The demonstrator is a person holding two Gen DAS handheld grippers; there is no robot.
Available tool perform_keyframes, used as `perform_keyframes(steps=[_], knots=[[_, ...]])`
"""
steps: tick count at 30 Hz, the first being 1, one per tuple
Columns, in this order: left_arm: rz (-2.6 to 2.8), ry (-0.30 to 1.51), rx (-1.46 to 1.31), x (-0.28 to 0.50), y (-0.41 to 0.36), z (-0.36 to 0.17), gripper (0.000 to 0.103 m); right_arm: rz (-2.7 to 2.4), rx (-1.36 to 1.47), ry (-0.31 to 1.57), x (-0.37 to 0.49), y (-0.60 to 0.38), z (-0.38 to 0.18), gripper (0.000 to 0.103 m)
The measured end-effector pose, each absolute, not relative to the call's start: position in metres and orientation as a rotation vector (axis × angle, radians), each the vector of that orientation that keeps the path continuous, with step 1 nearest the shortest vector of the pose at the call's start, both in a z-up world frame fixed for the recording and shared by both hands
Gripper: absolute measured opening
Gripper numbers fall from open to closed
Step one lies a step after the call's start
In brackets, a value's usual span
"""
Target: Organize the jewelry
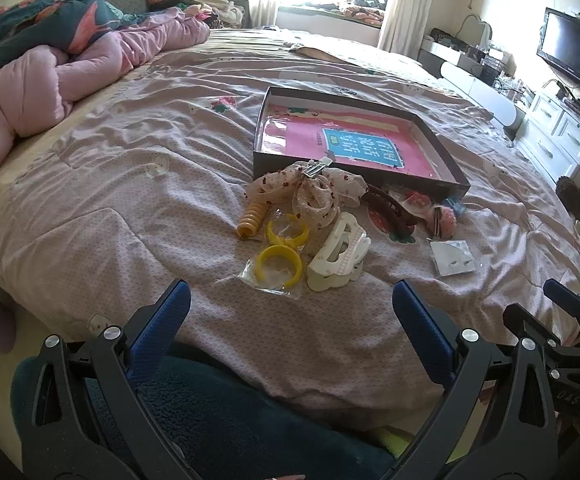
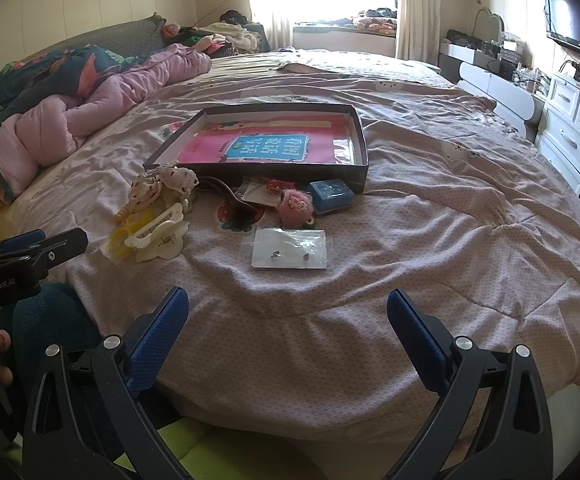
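The left hand-held gripper (image 1: 290,312) hangs over the near edge of the bed (image 1: 137,184) with its blue-padded jaws spread wide and nothing between them; the right hand-held gripper (image 2: 287,320) is likewise wide open and empty, a little to the right. Just ahead of the left one lie two bagged yellow bangles (image 1: 279,266), a white claw clip (image 1: 340,256), a yellow spiral hair tie (image 1: 253,220) and a spotted fabric bow (image 1: 310,190), touching in a loose heap. Ahead of the right one sits a bagged earring card (image 2: 288,248), then a pink fluffy clip (image 2: 294,205), a brown claw clip (image 2: 225,196) and a small blue case (image 2: 330,196). Beyond them all is the shallow dark box (image 2: 360,140), which holds only a pink printed sheet. By that showing the sorting has hardly begun: every piece is still to be placed in the box.
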State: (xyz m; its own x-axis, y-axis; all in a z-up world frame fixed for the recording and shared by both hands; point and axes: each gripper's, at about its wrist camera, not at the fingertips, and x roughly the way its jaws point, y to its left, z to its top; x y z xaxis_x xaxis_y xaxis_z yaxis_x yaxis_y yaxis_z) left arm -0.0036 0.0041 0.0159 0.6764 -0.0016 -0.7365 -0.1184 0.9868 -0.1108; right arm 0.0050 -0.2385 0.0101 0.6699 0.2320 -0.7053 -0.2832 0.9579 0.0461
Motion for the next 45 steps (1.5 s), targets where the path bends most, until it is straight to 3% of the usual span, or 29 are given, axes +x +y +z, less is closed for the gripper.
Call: perform_keyframes(steps=[45], knots=[[0.079,0.834,-0.171,-0.001,0.003,0.014,0.093,0.323,-0.082,0.811,0.015,-0.227,0.003,0.097]])
